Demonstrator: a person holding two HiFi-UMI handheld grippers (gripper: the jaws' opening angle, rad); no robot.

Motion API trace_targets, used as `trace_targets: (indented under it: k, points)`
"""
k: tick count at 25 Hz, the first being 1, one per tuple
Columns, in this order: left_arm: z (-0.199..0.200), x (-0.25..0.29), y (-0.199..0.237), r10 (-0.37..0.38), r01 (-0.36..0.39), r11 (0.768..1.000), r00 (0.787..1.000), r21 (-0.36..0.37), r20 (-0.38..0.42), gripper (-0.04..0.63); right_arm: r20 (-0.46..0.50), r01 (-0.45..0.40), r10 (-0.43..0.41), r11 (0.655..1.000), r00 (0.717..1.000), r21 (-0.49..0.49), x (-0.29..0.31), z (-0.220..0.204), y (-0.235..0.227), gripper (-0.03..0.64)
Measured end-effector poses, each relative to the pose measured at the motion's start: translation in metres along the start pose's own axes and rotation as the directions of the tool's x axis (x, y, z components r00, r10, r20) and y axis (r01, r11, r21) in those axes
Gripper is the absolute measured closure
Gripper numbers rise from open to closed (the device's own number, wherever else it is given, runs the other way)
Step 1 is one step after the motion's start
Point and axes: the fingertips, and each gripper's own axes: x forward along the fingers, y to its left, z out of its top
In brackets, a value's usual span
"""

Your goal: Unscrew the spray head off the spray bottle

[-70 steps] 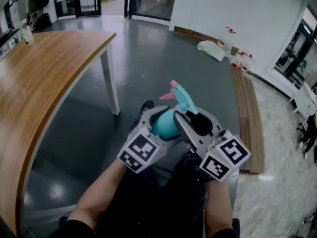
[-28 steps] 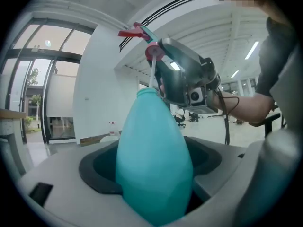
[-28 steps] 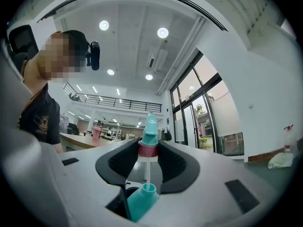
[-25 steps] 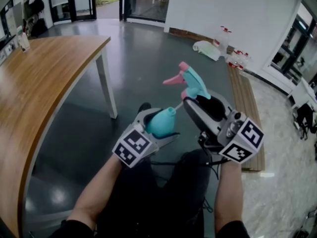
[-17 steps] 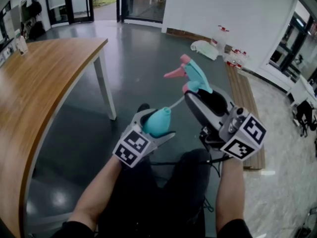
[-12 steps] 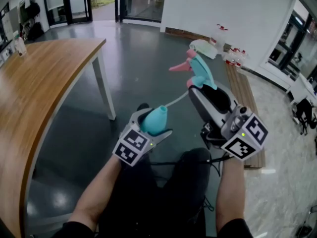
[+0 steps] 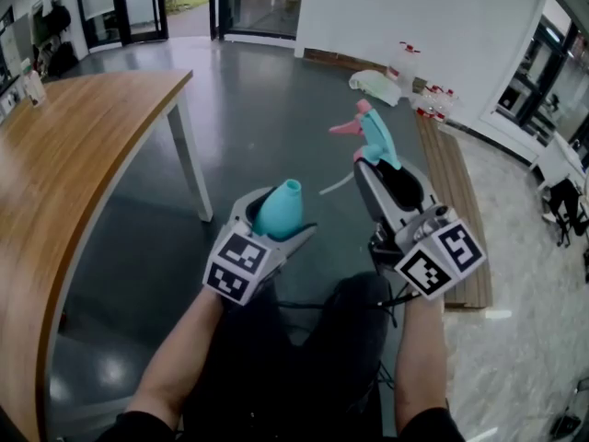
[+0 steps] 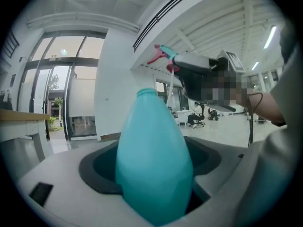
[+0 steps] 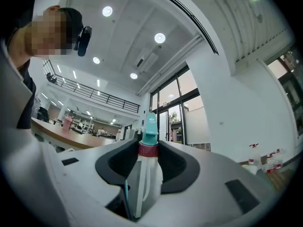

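The teal spray bottle (image 7: pixel 278 210) sits upright between the jaws of my left gripper (image 7: pixel 272 221), its open neck bare at the top; in the left gripper view the bottle (image 8: pixel 152 157) fills the space between the jaws. My right gripper (image 7: pixel 379 175) is shut on the teal spray head (image 7: pixel 373 136) with its pink trigger and red collar, held apart from the bottle, up and to the right. The head's thin dip tube (image 7: pixel 337 186) hangs free in the air. In the right gripper view the spray head (image 9: pixel 148 135) stands gripped at its collar.
A curved wooden table (image 7: pixel 64 164) runs along the left, one white leg (image 7: pixel 191 164) near my left gripper. Dark floor lies below. A wooden bench (image 7: pixel 460 219) lies on the right, with bottles and a cloth (image 7: pixel 377 83) by the far wall. My legs are under both grippers.
The spray head has been lifted away from the bottle, up and to the right, until its dip tube came out of the neck. The left gripper stayed low with the bottle.
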Motion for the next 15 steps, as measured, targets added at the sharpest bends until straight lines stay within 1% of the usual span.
trace_targets:
  k: [6,11,15]
  points:
    - [0.032,-0.004,0.004,0.017,-0.018,1.000,0.998,0.002,0.063,0.184,-0.044,0.098,-0.097,0.995,0.994,0.008,-0.003,-0.028,-0.015,0.476]
    - [0.052,-0.004,0.005,0.020,-0.021,1.000,0.995,0.003,0.098,0.184,-0.075,0.146,-0.146,0.989,0.986,-0.007,-0.005,-0.045,-0.014,0.476]
    - [0.057,-0.006,0.004,0.017,-0.017,1.000,0.993,0.001,0.115,0.184,-0.089,0.174,-0.175,0.984,0.980,-0.023,-0.007,-0.058,-0.011,0.476]
